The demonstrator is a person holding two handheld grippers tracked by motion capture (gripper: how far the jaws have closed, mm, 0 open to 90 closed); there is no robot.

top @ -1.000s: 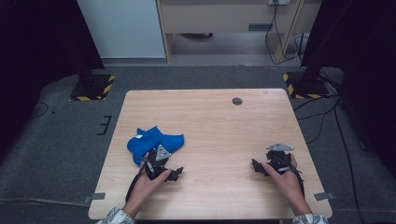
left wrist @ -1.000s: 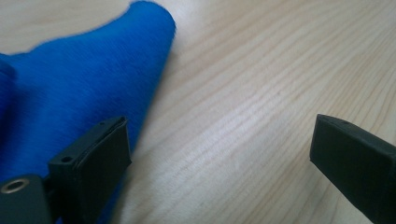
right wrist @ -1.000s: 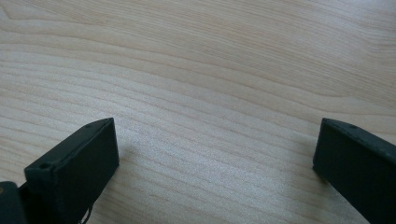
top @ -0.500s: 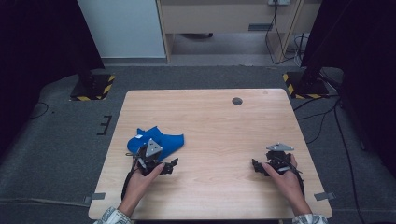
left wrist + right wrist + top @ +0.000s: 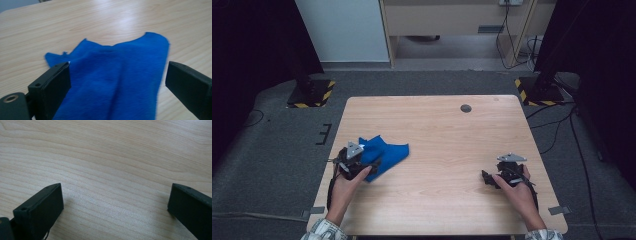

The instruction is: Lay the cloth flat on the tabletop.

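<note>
The left gripper is hovering over the blue cloth, jaws spread wide either side. The right gripper, at four o'clock on the table, is gaping wide over bare wood.

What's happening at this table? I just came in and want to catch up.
A person holds a gripper in each hand at a wooden table. The left gripper is over a rumpled blue cloth, jaws open on either side of it, not clamped. The right gripper is open too, over bare wood near the table's right edge, away from the cloth.
</note>
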